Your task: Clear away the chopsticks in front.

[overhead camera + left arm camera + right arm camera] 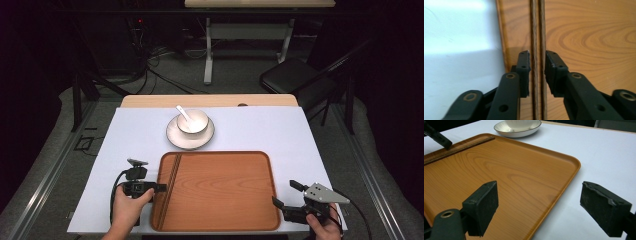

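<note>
A person's left tool [159, 188] hovers over the left edge of a wooden tray [220, 220] on the white-covered tabletop [135, 130], its jaws narrowly parted on either side of a pair of dark wooden chopsticks [538, 37]. The sticks lie side by side along the tray's left rim, and the pads [524, 72] stand just clear of them, gripping nothing. Thin, stiff and light, the chopsticks look smooth and prone to roll or scissor apart; a pinch across both near the middle, where the jaws now stand, would likely keep them level and together. Beyond the tray sits a white bowl [193, 121] on a saucer [190, 137], with a spoon [184, 114] resting in it; both look breakable. At the right, the right tool [287, 194] waits with jaws wide apart beside the tray's near right corner, empty. In the left gripper view both ends of the chopsticks run out of frame. In the right gripper view the bowl's top is cut off.
</note>
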`<action>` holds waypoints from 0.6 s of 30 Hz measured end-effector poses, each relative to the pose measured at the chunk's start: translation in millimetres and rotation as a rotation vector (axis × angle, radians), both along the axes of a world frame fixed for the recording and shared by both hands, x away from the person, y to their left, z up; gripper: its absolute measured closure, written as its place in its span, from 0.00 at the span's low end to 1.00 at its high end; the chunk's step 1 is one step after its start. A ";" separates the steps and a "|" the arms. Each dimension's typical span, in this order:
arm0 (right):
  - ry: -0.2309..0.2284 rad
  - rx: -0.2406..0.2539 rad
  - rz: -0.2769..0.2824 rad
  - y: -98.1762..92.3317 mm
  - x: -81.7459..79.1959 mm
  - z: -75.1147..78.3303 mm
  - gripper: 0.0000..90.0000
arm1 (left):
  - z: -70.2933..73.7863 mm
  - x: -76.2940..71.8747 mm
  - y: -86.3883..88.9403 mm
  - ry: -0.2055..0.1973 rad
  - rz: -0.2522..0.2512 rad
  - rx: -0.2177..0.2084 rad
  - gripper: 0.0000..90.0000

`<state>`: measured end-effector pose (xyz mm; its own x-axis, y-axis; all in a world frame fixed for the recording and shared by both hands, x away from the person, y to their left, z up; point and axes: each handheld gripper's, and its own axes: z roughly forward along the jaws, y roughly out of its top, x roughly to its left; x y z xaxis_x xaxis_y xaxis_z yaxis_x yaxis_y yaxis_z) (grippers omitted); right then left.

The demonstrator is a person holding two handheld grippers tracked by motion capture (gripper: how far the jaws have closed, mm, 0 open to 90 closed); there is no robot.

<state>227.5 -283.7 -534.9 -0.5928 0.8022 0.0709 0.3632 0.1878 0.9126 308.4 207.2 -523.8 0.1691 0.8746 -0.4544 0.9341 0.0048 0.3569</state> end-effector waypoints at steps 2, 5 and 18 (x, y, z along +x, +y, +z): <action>-0.001 -0.001 0.000 0.1 -0.1 0.0 0.17 | 2.4 -0.9 3.2 -0.030 0.009 0.007 0.75; 0.000 0.000 -0.001 0.1 -0.1 0.0 0.17 | 4.3 -2.5 9.8 -0.058 0.021 0.004 0.68; 0.002 0.001 -0.004 -0.2 0.4 -0.1 0.17 | -4.0 -14.4 41.2 -0.251 0.096 0.013 0.51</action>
